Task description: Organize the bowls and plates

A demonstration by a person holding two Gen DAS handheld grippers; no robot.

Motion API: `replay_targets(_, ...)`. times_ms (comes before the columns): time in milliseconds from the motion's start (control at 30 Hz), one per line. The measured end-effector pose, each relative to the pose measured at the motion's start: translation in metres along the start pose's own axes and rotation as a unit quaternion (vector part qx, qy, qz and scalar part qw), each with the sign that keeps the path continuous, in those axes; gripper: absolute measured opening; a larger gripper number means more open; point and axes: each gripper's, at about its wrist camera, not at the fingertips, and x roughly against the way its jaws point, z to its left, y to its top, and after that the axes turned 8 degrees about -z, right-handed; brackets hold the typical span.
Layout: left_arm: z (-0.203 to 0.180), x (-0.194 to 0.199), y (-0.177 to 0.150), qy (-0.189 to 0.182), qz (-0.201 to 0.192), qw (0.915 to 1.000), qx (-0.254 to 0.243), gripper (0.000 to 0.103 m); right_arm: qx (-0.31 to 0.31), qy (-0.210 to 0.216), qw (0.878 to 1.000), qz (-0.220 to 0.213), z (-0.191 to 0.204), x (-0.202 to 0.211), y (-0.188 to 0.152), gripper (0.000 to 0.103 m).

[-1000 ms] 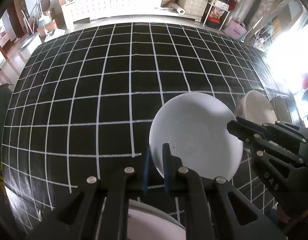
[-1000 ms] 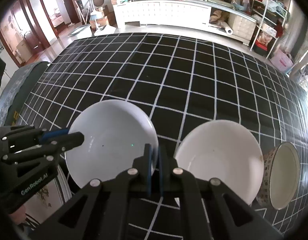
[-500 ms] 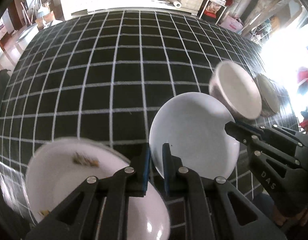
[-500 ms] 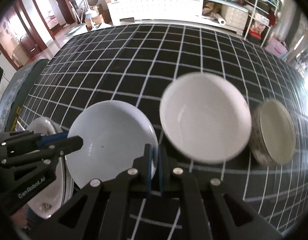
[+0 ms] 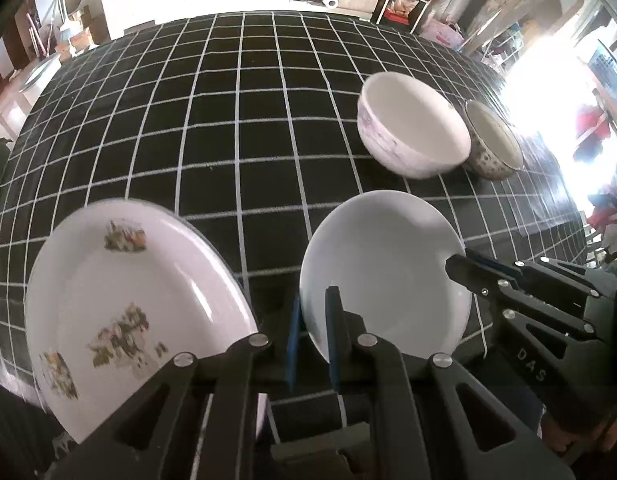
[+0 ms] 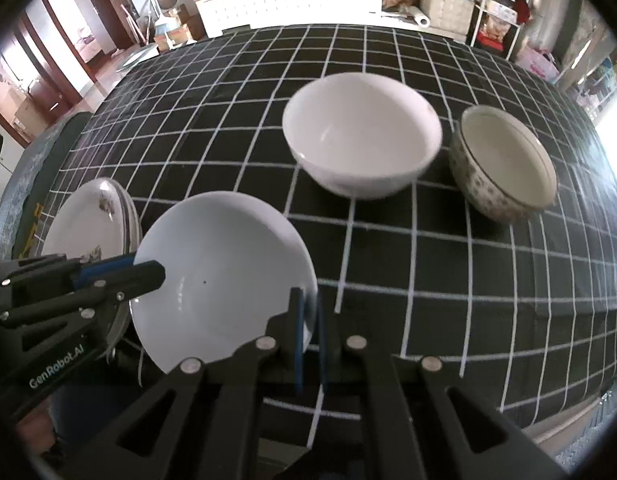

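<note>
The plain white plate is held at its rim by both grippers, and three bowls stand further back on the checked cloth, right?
Not quite: two bowls, not three. The right wrist view shows a white bowl and a speckled bowl behind the plain white plate, held at its rim by the left gripper and right gripper.

We see the table with a stack of plates near its front left edge. Just right of the stack is a shallow dish, above the cloth. Behind the dish sits a bowl, and a second bowl just to its right, nearly touching.
</note>
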Motion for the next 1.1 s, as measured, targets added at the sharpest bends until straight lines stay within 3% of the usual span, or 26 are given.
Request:
replay_targets(500,-0.008,0.002,-0.016,0.007,0.012,0.9999,0.006,0.010,-0.005,0.018,1.000,0.012,-0.004,0.011,-0.017,0.009)
replay_targets(633,-0.005,0.018,-0.004,0.013,-0.007,0.9999,0.004,0.010,-0.001,0.031,0.999,0.012,-0.006,0.017,-0.011,0.009)
replay_targets(933,-0.017,0.057,0.038,0.016,-0.045,0.9988,-0.011,0.010,-0.015,0.025,0.999,-0.042,-0.032,0.052,0.029,0.009)
replay_targets(1100,-0.029,0.063,0.071,0.006,-0.052,0.9985,-0.014,0.017,-0.050,0.018,0.998,-0.042,-0.051,0.055,0.059,0.009)
